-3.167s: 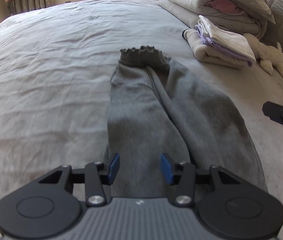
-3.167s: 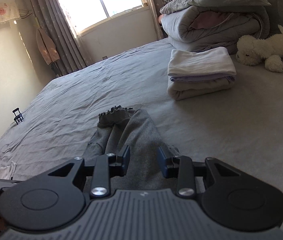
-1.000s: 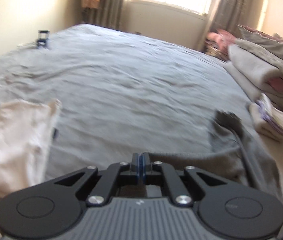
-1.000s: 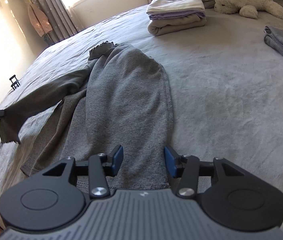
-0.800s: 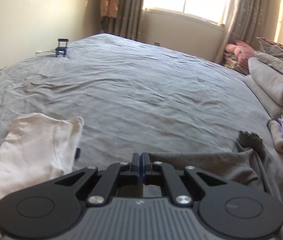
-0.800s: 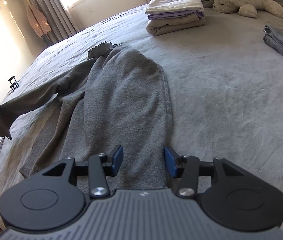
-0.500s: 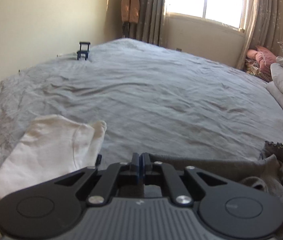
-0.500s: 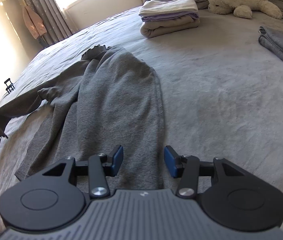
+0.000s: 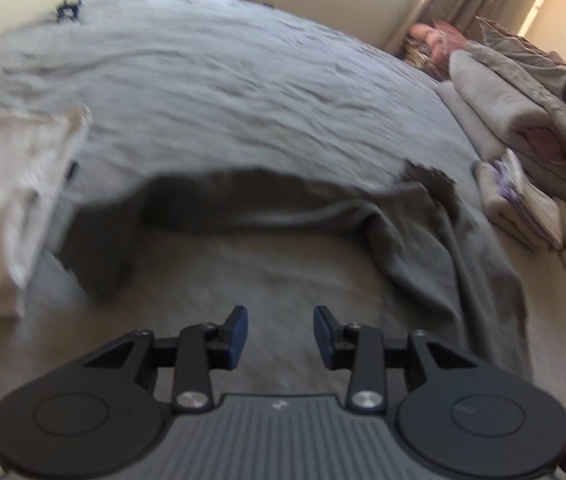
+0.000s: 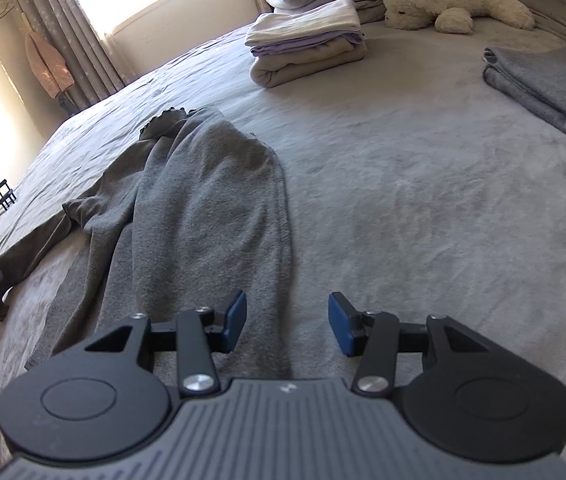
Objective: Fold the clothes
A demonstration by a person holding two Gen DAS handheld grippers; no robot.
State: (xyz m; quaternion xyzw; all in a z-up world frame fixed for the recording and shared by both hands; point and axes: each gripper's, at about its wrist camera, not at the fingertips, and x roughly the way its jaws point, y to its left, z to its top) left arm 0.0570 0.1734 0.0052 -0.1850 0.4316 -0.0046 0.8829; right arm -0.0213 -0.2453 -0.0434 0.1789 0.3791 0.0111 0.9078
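Nearest to us, our left gripper (image 9: 280, 335) hangs with its blue pads spread and nothing between them, above bare bed (image 9: 243, 92) cover; half a second ago those pads were pressed together on the sleeve (image 9: 187, 204) of the grey sweater (image 10: 203, 208), so the sleeve has been let go. Our right gripper (image 10: 287, 322) is likewise spread wide and holds nothing, poised over the sweater's near hem, its left pad above the cloth and its right pad above bare bed, much as before.

The sweater lies lengthwise on the bed, hem near us and frilled collar (image 10: 167, 118) far. Its right edge runs straight, with a broad open stretch of bed to the right of it. The sleeve now stretches out to the left, lying flat and ending just beside a cream garment (image 9: 7, 200) at the bed's left edge; the left wrist view is blurred, so the cuff's outline is unclear.

Further right sits a folded grey blanket (image 10: 547, 84), well apart from the sweater. Beyond it, a stack of folded clothes (image 10: 307, 42), then a white plush toy (image 10: 455, 0) and piled bedding (image 9: 531, 92) at the far side. A small black stand (image 10: 5, 194) is on the far left of the bed.
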